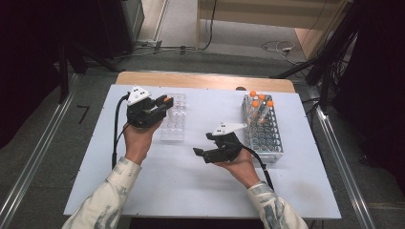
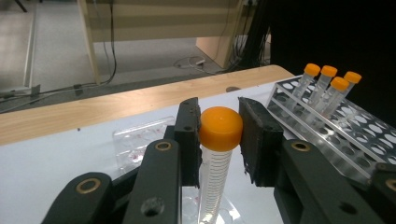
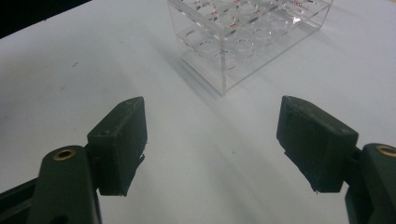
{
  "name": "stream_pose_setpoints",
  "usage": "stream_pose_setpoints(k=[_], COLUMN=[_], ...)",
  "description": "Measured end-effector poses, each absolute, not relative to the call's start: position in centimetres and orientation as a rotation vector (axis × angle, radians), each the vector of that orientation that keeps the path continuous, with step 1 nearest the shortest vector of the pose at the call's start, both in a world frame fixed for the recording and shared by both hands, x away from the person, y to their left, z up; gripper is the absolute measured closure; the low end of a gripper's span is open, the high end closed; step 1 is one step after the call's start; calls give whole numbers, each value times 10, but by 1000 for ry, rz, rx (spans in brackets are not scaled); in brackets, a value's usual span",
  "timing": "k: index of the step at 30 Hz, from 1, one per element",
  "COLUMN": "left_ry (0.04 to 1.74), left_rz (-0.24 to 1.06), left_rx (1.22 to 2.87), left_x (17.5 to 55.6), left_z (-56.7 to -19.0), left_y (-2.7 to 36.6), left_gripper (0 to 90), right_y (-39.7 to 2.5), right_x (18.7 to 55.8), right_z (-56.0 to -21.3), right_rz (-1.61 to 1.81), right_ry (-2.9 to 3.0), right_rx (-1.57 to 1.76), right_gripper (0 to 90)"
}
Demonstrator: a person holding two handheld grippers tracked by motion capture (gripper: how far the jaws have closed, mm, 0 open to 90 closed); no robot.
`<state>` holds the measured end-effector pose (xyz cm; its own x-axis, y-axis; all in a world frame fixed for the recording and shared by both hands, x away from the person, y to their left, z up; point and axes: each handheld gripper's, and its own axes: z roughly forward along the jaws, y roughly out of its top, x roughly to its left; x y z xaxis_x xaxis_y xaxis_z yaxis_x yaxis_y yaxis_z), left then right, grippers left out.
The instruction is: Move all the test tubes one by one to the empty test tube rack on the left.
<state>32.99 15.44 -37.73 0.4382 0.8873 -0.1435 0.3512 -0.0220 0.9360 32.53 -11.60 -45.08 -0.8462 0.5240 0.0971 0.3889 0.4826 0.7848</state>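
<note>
White table [image 1: 157,181]: our left gripper [image 2: 219,135] clamps the orange-capped tube [image 2: 215,163] at its cap; light, slippery plastic. Right gripper [image 3: 212,140] gapes empty.

Five orange-capped tubes [image 2: 220,135] show in all, four standing in the large tube rack [image 1: 270,143] and one apart, alongside one small clear rack [image 1: 173,125] and two grippers [image 1: 148,110].

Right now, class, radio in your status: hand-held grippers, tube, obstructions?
Left hand-held gripper shut on orange-capped tube, above clear rack. Right hand-held gripper open, empty. Nothing blocking.
</note>
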Motion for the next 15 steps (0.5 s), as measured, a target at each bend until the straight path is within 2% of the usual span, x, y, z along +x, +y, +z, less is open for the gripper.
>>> stream_pose_setpoints(k=[15], left_ry=[1148], left_rz=[664], left_rx=[1574], left_x=[355], left_z=[-369], left_y=[165], left_gripper=[706], right_y=[-119], right_x=[324], right_z=[-451], right_rz=[1310], right_ry=[2567], right_rx=[814], right_gripper=[232])
